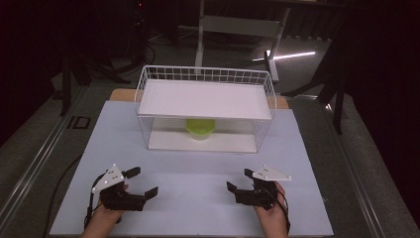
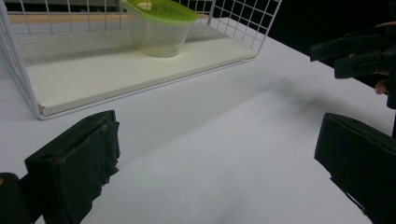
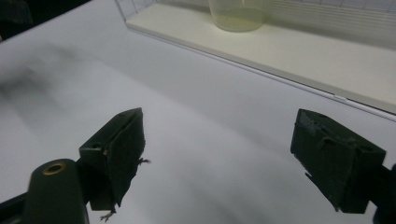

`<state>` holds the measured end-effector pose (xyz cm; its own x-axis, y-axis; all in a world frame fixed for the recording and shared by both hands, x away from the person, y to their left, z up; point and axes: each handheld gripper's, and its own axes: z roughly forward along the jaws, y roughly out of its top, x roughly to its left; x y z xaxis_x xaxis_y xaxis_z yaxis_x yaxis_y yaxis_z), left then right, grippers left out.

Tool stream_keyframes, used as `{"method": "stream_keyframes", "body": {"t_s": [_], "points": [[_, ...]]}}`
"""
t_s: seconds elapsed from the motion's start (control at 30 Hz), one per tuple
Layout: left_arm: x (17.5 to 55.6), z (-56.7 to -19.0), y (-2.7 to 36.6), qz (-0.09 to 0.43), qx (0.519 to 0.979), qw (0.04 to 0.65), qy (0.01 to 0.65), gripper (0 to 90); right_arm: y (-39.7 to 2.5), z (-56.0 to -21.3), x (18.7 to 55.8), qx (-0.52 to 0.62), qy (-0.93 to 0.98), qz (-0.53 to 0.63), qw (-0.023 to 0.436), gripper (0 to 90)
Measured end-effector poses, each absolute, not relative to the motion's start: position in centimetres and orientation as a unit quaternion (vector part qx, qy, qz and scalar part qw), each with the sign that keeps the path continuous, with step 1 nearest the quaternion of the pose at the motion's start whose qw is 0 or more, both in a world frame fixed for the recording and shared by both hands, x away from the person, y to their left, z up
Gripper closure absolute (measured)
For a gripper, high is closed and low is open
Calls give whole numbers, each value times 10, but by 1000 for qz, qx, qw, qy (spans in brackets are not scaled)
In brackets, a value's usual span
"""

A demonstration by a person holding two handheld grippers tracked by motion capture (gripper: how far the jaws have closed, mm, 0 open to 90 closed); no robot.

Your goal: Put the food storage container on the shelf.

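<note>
High view footage placed a clear plastic container [image 1: 200, 129] with a green lid [image 1: 200, 123] on the lower white board [image 1: 168, 141] of a white wire rack [image 1: 148, 94], under the rack's upper white shelf [image 1: 205, 99]. The container was seen standing upright, about midway along that lower board and towards its back. In the left gripper view the container [image 2: 156, 32] and its lid [image 2: 161, 9] were shown inside the wire rack [image 2: 16, 70], whose front was open. The rack was set on a pale table top [image 1: 198, 173], towards its far side. Nearer than the rack, and well apart from it, the left gripper [image 1: 141, 184] was held in a hand [image 1: 106, 213] with its jaws spread wide and nothing between them. To the right of it, also short of the rack, the right gripper [image 1: 240, 179] was held in the other hand [image 1: 270, 210], its jaws likewise parted and empty. Both grippers were kept low over the table top, apart from each other. Beyond the rack, a dark floor [image 1: 163, 49] and a pale table frame [image 1: 237, 25] were made out.
</note>
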<state>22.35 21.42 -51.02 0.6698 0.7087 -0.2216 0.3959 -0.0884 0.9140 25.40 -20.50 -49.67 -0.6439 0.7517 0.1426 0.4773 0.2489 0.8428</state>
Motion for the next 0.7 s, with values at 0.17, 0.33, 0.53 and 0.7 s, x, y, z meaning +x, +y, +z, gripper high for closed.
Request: {"method": "stream_keyframes", "body": {"t_s": [0.17, 0.33, 0.53, 0.7], "points": [[222, -509, 215, 138, 722, 564, 376, 10, -209, -498, 253, 383, 786, 460, 154, 176], [222, -508, 214, 150, 725, 562, 369, 10, -211, -498, 257, 378, 783, 468, 159, 175], [222, -510, 213, 150, 727, 558, 371, 10, -214, -505, 262, 392, 783, 461, 147, 176], [221, -511, 212, 148, 728, 558, 369, 10, -212, -506, 261, 390, 785, 458, 148, 176]]}}
